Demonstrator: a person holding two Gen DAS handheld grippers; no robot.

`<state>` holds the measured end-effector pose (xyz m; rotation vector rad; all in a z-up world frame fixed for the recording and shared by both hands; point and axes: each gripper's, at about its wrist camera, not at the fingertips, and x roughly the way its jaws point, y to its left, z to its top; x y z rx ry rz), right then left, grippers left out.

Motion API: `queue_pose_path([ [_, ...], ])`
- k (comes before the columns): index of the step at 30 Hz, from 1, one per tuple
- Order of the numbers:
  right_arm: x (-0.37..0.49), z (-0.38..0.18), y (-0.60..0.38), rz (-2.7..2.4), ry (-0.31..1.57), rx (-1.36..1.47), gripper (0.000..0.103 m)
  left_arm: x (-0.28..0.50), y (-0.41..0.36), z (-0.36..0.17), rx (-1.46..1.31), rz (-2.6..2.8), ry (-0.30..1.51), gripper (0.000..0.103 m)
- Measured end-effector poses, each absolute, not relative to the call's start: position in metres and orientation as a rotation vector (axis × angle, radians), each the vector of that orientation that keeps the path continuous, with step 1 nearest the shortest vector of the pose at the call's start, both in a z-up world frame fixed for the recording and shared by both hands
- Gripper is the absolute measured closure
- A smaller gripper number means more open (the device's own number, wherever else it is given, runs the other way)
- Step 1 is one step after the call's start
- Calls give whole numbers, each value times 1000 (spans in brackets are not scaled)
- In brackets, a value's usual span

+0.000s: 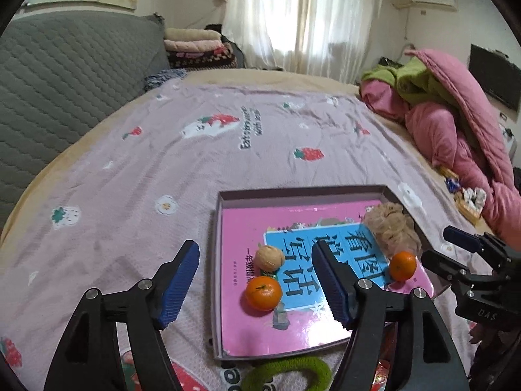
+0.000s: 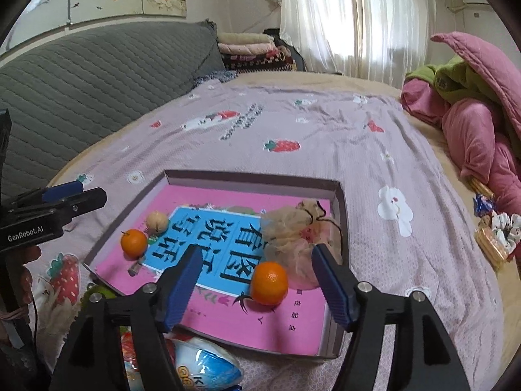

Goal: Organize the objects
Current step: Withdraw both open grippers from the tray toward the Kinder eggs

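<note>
A shallow cardboard box [image 1: 217, 247] [image 2: 338, 202] lies on the bed with a pink and blue book [image 1: 293, 322] [image 2: 215, 228] flat inside it. On the book rest two tangerines [image 1: 263, 293] [image 1: 402, 265] [image 2: 269, 282] [image 2: 133, 243], a walnut [image 1: 269, 258] [image 2: 157, 222] and a beige mesh pouch [image 1: 390, 228] [image 2: 293, 238]. My left gripper [image 1: 255, 283] stands open above the left tangerine and walnut, holding nothing. My right gripper [image 2: 255, 280] is open too, with the near tangerine between its fingers but untouched. Each gripper shows at the edge of the other's view.
A green knitted ring [image 1: 286, 374] lies just in front of the box. A blue and white packet [image 2: 202, 368] sits at the box's near corner. Pink and green quilts [image 1: 456, 123] pile at the right, with snacks and a scrunchie [image 2: 504, 231] beside them. A grey headboard [image 1: 65, 75] stands left.
</note>
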<state>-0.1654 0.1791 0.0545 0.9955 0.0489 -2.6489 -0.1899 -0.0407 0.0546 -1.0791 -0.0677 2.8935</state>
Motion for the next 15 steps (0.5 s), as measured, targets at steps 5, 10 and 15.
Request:
queue_pose_path([
  [5, -158, 67, 179, -2659, 52, 942, 27, -171, -40, 71, -1004, 2947, -62, 28],
  [10, -149, 77, 177, -2668, 73, 900, 24, -150, -34, 73, -982, 2945, -72, 28],
  [15, -135, 86, 176, -2688, 111, 865, 22, -130, -27, 66, -1010, 2912, -80, 28],
])
